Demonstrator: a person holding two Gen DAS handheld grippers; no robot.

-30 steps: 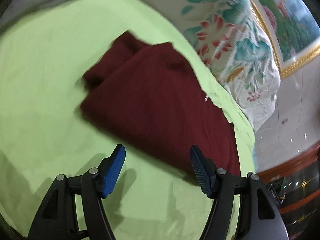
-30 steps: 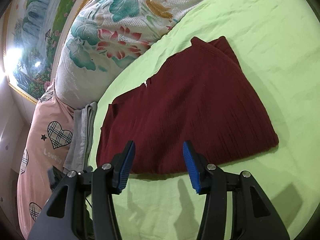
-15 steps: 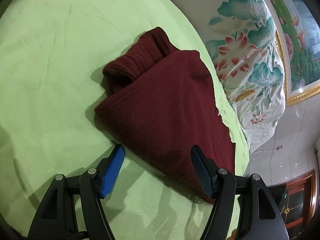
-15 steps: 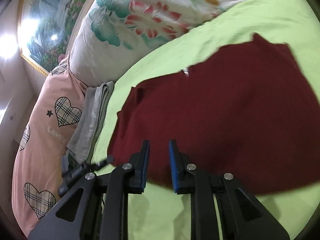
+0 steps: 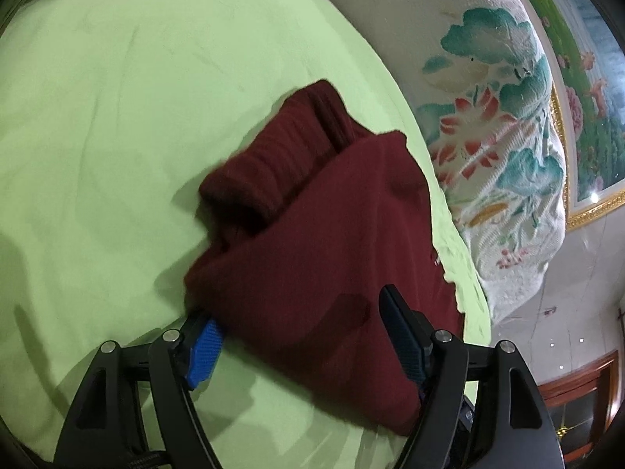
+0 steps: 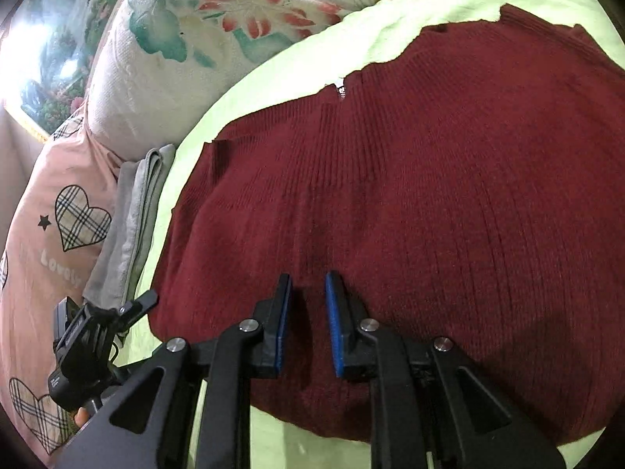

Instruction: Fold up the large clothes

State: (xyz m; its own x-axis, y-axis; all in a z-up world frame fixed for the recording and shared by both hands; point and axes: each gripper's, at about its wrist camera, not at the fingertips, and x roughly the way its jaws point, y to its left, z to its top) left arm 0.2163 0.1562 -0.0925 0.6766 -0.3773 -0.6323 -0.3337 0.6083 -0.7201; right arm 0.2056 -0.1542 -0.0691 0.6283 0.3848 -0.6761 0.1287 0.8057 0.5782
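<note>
The right claw has moved in from the sweater's near edge over its middle, jaws closing to a narrow gap, nothing pinched. The left claw, opening wide, now straddles a corner. The sweater lies folded on the bed; another fold seems imminent.

Two wrist views, close over the maroon sweater

Left looks down from its corner, right from its long edge; both share the sweater and floral pillow beyond.
</note>
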